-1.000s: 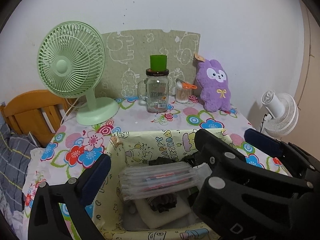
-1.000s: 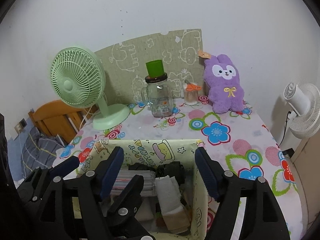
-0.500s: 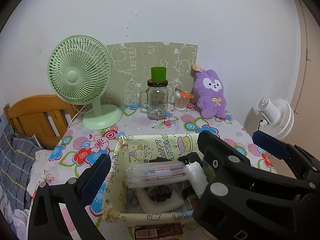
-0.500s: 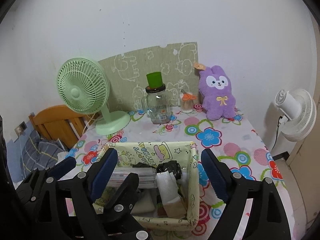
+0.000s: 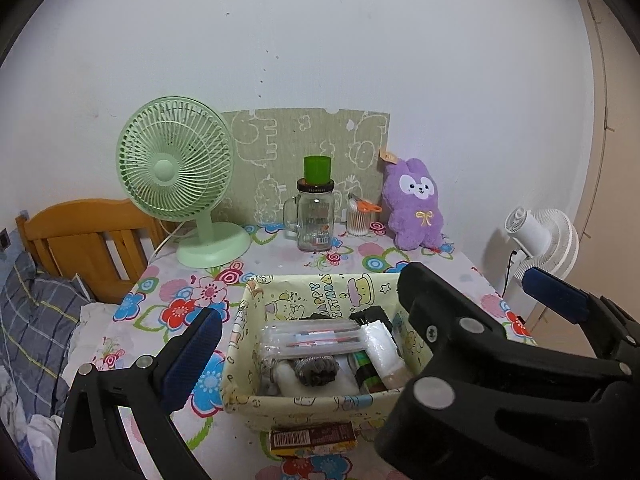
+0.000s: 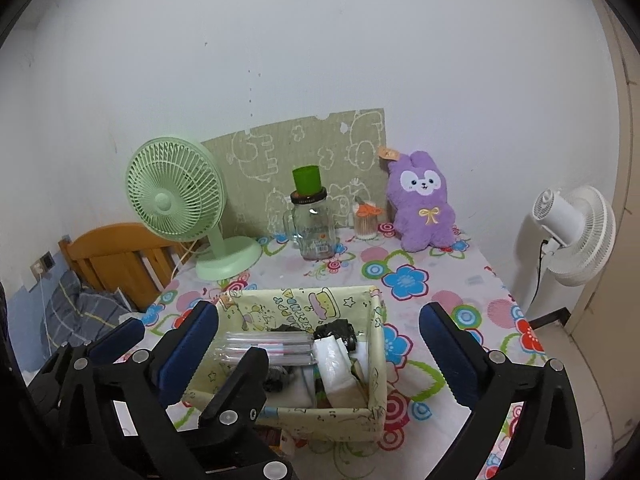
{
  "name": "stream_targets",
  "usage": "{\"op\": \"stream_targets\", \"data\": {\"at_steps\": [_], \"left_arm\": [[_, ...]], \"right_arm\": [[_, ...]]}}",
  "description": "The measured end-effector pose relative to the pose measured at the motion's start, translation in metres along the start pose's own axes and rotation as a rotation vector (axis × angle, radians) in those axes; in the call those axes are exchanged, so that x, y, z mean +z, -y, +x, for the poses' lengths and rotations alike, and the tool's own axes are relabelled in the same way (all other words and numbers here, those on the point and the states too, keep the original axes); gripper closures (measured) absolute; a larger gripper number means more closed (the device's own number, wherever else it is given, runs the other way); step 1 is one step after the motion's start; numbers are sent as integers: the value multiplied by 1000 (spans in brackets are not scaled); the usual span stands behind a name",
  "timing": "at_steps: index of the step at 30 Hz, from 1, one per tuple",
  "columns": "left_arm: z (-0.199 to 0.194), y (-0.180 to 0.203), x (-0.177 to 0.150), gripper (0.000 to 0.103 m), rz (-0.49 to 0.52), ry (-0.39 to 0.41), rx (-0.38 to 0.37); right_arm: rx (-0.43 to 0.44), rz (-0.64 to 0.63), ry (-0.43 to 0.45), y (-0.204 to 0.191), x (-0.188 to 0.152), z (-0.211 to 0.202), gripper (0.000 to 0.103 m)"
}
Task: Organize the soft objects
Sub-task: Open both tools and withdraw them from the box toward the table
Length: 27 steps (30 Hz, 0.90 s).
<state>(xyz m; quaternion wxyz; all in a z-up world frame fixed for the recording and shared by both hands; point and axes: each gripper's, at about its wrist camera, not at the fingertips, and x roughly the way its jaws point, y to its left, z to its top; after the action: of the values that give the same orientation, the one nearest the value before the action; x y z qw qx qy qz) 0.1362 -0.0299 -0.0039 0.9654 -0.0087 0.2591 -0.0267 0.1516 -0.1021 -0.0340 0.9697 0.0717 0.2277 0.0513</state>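
Near the middle of the flowered table (image 6: 420, 256), a pale yellow fabric basket (image 6: 304, 416) printed with cartoons, well packed: a clear plastic pouch (image 6: 268, 346) lying across the far left, a white wrapped bundle (image 6: 334, 366) to its right, dark rolled fabric pieces (image 6: 335, 329) behind that, more rolled items below. Same contents in the left view: pouch on top, a grey rolled piece (image 5: 316, 368) under it, a striped roll (image 5: 368, 376) beside the white bundle. All inside the walls, nothing draped over the rim.

Just in front of the basket's near wall, a small brown box (image 5: 312, 438) with a barcode, flat on the cloth; probably not a soft thing, hard to tell.

Right gripper (image 6: 316, 354) spread wide either side of the basket, jaws just having opened, pads clear of the walls and nothing pinched. Left gripper (image 5: 366, 306) likewise spread and empty, one blue pad left of the basket, the other far off to the right.

At the far edge against the wall: a purple plush rabbit (image 6: 422, 200) sitting upright, well apart from the basket. Beside it a cotton-swab jar (image 6: 365, 220), a glass mug (image 6: 314, 230) with a green cup (image 6: 306, 180) on its lid, and a green fan (image 6: 176, 196).

Judged from this: basket filling largely done; only the rabbit possibly left.
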Motion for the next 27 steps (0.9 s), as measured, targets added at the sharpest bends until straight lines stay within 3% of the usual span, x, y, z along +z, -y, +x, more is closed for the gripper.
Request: {"op": "stream_targets", "data": {"at_steps": [27], "left_arm": [[-55, 5, -33, 0, 14, 26, -13]], "right_arm": [[-17, -36, 26, -11, -32, -60, 0]]}}
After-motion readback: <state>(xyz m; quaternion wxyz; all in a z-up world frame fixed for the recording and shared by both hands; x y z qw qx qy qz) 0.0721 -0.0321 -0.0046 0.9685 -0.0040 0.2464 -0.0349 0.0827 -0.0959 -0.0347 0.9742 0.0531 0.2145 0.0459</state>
